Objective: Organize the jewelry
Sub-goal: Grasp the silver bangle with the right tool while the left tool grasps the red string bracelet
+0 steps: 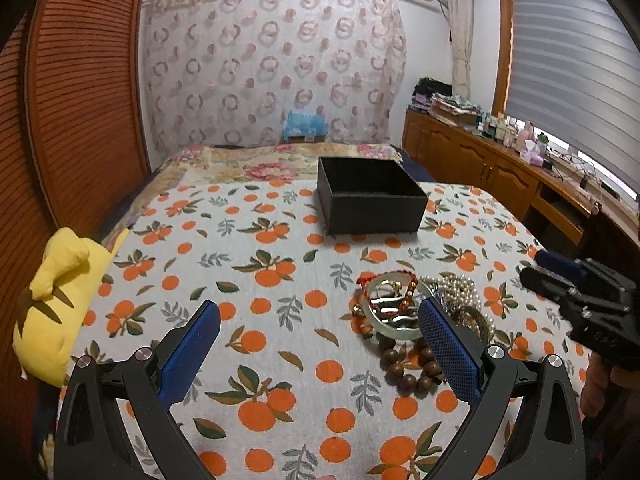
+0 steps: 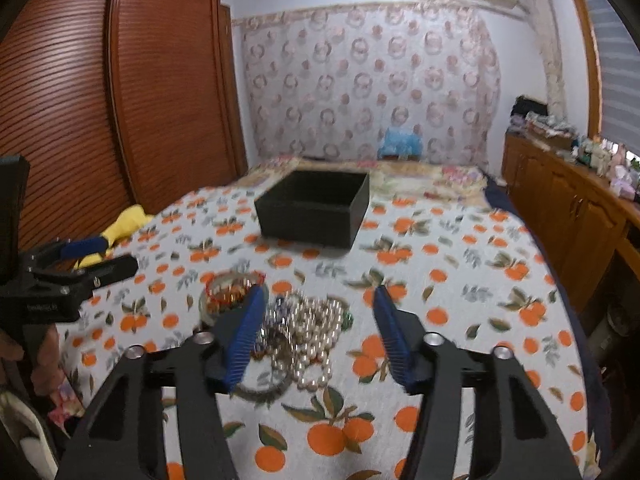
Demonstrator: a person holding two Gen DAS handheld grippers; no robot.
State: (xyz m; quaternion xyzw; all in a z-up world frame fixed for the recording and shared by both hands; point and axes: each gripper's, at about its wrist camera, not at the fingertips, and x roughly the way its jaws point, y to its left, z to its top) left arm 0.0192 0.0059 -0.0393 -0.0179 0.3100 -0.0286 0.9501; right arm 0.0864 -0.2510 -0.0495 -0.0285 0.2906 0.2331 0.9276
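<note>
Apparently bare inside, black box (image 1: 370, 194) sits beyond jewelry pile (image 2: 308, 320).

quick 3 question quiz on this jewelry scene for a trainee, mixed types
1. True or false: the black box already holds jewelry.
2. Which lies nearest the left gripper? A) pearl necklace B) wooden bead bracelet C) yellow plush
3. Fill in: the right gripper hangs with its fingers ____ above the pearls.

Key
1. False: the visible interior looks bare.
2. B
3. open
</note>
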